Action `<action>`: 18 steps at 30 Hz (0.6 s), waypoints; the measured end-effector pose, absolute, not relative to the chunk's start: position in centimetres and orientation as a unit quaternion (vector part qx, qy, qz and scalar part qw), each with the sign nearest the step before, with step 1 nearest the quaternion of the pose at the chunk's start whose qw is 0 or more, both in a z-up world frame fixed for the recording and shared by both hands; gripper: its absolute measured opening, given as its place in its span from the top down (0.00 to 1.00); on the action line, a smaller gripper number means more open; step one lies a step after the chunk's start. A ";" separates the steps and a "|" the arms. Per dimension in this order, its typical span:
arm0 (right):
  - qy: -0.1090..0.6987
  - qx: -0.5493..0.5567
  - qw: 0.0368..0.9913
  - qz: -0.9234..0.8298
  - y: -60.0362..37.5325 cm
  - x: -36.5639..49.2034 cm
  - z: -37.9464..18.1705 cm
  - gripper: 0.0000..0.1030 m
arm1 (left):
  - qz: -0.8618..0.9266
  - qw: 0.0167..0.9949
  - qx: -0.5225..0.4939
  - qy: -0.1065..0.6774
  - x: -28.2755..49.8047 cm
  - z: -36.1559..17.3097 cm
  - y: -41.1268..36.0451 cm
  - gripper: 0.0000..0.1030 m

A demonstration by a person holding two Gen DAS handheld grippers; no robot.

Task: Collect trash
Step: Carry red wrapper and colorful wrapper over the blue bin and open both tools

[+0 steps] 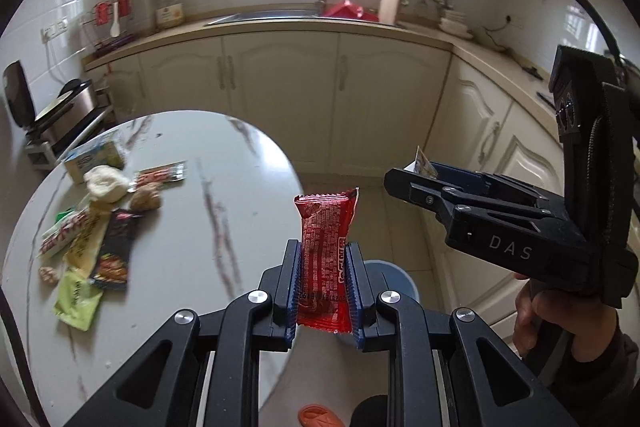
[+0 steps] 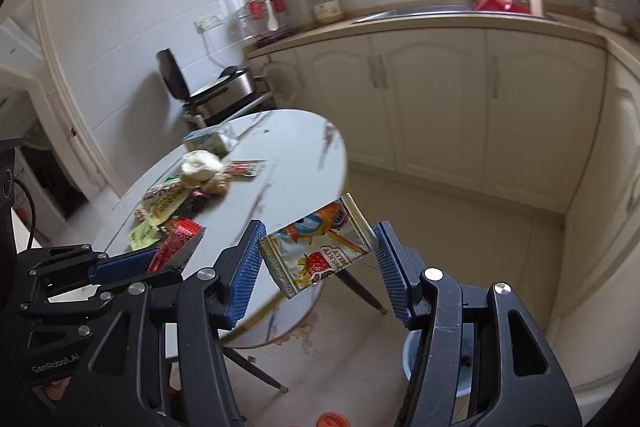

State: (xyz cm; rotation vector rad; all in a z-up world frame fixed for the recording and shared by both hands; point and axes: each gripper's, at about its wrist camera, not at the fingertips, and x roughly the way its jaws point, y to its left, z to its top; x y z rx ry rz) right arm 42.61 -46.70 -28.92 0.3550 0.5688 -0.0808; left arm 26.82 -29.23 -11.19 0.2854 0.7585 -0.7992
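Wrappers on table, bin beside

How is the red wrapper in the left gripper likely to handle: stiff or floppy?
The red wrapper probably is light and fairly stiff: it stands upright above the left gripper. Its crinkled glossy film looks slippery, so it might slide from a loose grip.

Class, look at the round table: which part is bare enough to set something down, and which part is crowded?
The table is bare from its middle to the edge nearest the cabinets. The far-left side is crowded: the carton, crumpled tissue and wrapper pile lie packed together there.
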 end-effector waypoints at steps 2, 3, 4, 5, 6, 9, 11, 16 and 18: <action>0.286 0.193 0.936 -0.067 -49.7 41.4 -30.5 0.48 | -0.398 0.829 0.147 0.365 26.6 -12.0 -32.5 0.83; 0.290 0.203 0.932 -0.076 -51.0 40.9 -31.3 0.48 | -0.406 0.822 0.153 0.368 26.6 -12.5 -33.9 0.83; 0.295 0.214 0.927 -0.085 -52.3 40.5 -32.3 0.48 | -0.415 0.816 0.158 0.371 26.6 -13.0 -35.3 0.83; 0.298 0.223 0.923 -0.093 -53.4 40.0 -33.2 0.48 | -0.420 0.809 0.164 0.377 26.8 -13.6 -36.6 0.83; 0.303 0.233 0.919 -0.101 -54.5 39.7 -34.2 0.48 | -0.425 0.803 0.169 0.382 27.1 -14.3 -37.8 0.83; 0.315 0.263 0.905 -0.113 -57.1 39.6 -37.3 0.48 | -0.438 0.785 0.181 0.399 27.9 -16.3 -41.3 0.83; 0.323 0.281 0.896 -0.118 -58.6 40.0 -39.3 0.47 | -0.443 0.772 0.188 0.415 28.7 -17.9 -43.5 0.83; 0.345 0.307 0.874 -0.154 -61.5 40.2 -43.1 0.35 | -0.443 0.749 0.212 0.445 31.5 -22.0 -47.6 0.83; 0.351 0.307 0.867 -0.179 -62.5 39.8 -44.0 0.29 | -0.443 0.741 0.220 0.454 32.4 -23.5 -48.6 0.83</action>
